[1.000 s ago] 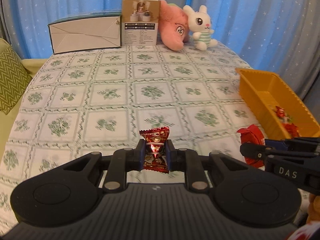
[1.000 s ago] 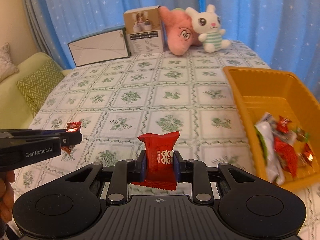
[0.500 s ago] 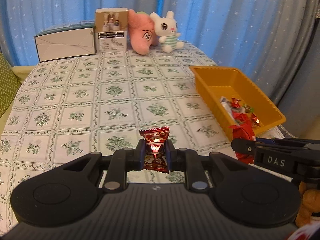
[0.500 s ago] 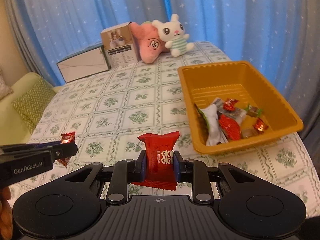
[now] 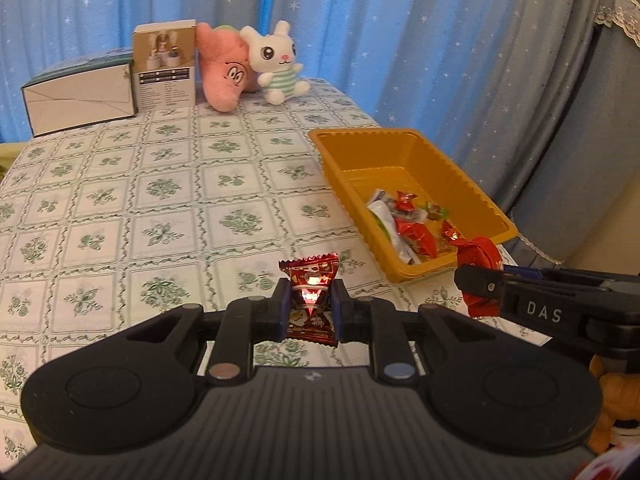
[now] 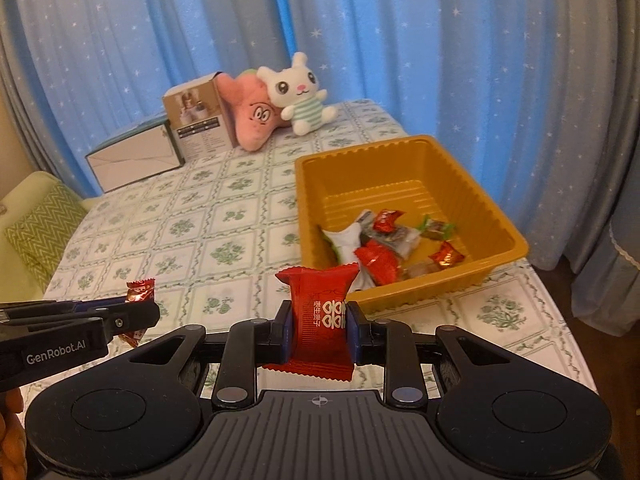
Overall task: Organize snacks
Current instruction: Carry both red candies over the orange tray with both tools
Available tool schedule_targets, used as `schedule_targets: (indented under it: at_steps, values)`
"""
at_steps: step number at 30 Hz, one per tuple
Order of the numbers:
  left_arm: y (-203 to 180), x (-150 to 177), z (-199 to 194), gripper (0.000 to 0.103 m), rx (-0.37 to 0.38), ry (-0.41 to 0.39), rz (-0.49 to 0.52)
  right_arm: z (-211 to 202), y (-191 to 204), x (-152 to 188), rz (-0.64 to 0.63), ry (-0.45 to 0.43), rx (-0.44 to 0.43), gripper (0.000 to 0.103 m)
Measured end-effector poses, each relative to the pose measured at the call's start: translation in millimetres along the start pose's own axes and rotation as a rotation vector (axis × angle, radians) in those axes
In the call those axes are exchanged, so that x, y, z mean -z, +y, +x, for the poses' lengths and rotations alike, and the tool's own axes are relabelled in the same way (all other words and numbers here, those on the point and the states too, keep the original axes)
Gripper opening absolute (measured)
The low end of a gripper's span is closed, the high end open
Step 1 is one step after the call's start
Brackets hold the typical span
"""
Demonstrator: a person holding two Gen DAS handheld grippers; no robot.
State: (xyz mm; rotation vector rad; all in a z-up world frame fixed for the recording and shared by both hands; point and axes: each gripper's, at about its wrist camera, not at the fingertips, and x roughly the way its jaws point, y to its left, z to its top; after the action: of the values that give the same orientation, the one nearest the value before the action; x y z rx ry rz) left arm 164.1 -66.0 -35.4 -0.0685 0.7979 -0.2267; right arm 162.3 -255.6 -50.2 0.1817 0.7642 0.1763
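My left gripper is shut on a small dark red foil candy, held above the tablecloth. My right gripper is shut on a bright red snack packet with white characters. An orange tray sits on the table's right side with several wrapped snacks piled at its near end. Seen from the left wrist, the tray lies ahead to the right, and the right gripper with its red packet hovers just short of the tray's near corner. From the right wrist, the left gripper and its candy sit at lower left.
At the table's far end stand a white box, a brown printed carton, a pink plush and a white rabbit plush. Blue starred curtains hang behind. A green patterned cushion lies off the table's left edge.
Both grippers have moved right and somewhat up, each still holding its snack. The orange tray has come further into both views, nearer the middle.
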Motion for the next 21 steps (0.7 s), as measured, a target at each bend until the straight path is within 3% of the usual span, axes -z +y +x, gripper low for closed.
schedule_targets:
  at_steps: [21]
  values:
    - [-51,-23,22,0.018,0.076,0.008,0.078,-10,-52,-14,0.074,-0.034,0.069,0.027]
